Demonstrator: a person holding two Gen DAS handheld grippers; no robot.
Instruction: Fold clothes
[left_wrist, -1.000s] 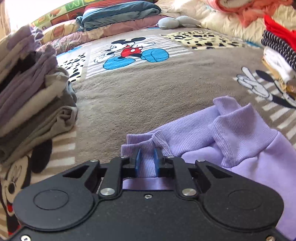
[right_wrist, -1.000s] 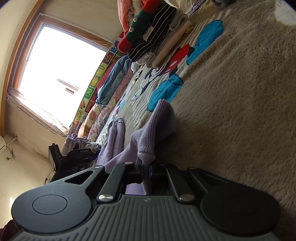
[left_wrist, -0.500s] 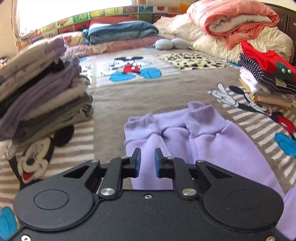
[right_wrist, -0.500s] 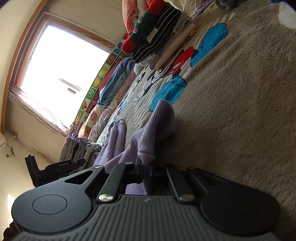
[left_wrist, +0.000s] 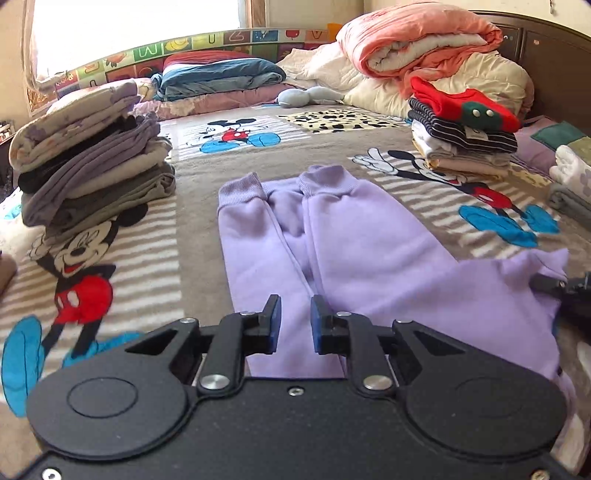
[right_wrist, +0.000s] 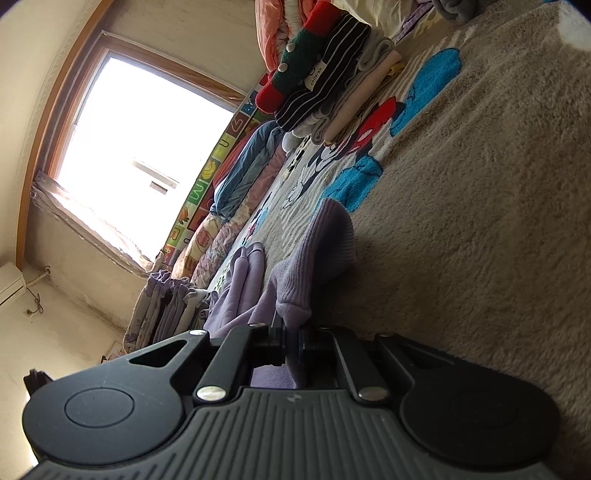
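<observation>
Presently: mid-fold | left gripper (left_wrist: 293, 323) jaws just opened wider, empty, above lilac trousers (left_wrist: 332, 240) | right gripper (right_wrist: 293, 341) clamped on waistband | next, judged: left regrasps cuffs.

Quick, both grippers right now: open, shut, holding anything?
Left gripper: open, nothing between its pads, above the purple pants.
Right gripper: shut on the pants' fabric.

Bright daylight from blown-out window (right_wrist: 144, 147), fisheye bending at edges, soft shadows — blanket (left_wrist: 295, 162) sharp
</observation>
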